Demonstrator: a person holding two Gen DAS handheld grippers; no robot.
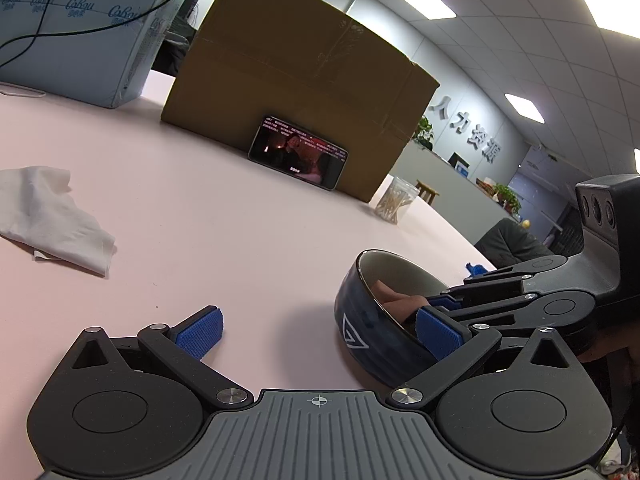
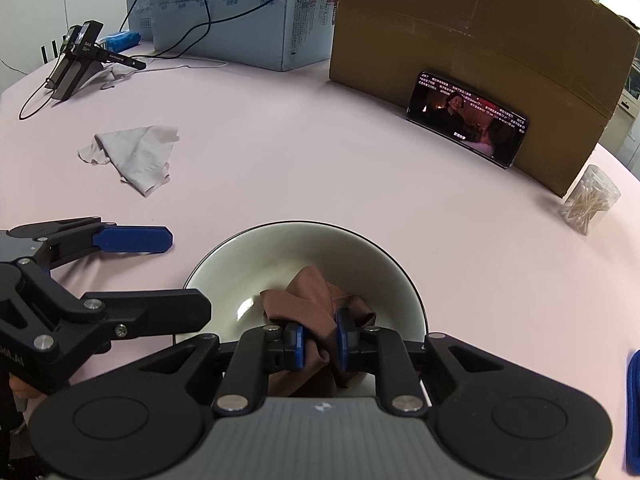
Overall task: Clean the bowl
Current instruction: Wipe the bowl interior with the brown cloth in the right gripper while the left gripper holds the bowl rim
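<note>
A bowl, dark blue outside and white inside [image 2: 320, 252], sits on the pink table; in the left wrist view it shows at the right [image 1: 372, 312]. My right gripper [image 2: 318, 342] is shut on a brown cloth [image 2: 308, 300] that rests inside the bowl; it also shows in the left wrist view [image 1: 400, 300]. My left gripper [image 1: 316, 332] is open, its right finger [image 1: 438, 336] against the bowl's near rim, its left finger [image 1: 200, 330] on the table side. The left gripper shows at the left of the right wrist view [image 2: 168, 272].
A crumpled white cloth [image 2: 134, 156] lies on the table at the left. A cardboard box [image 2: 480, 52] with a phone [image 2: 466, 118] leaning on it stands behind. A jar of cotton swabs [image 2: 590, 200], blue cartons [image 2: 240, 8] and a black device [image 2: 78, 60] are around.
</note>
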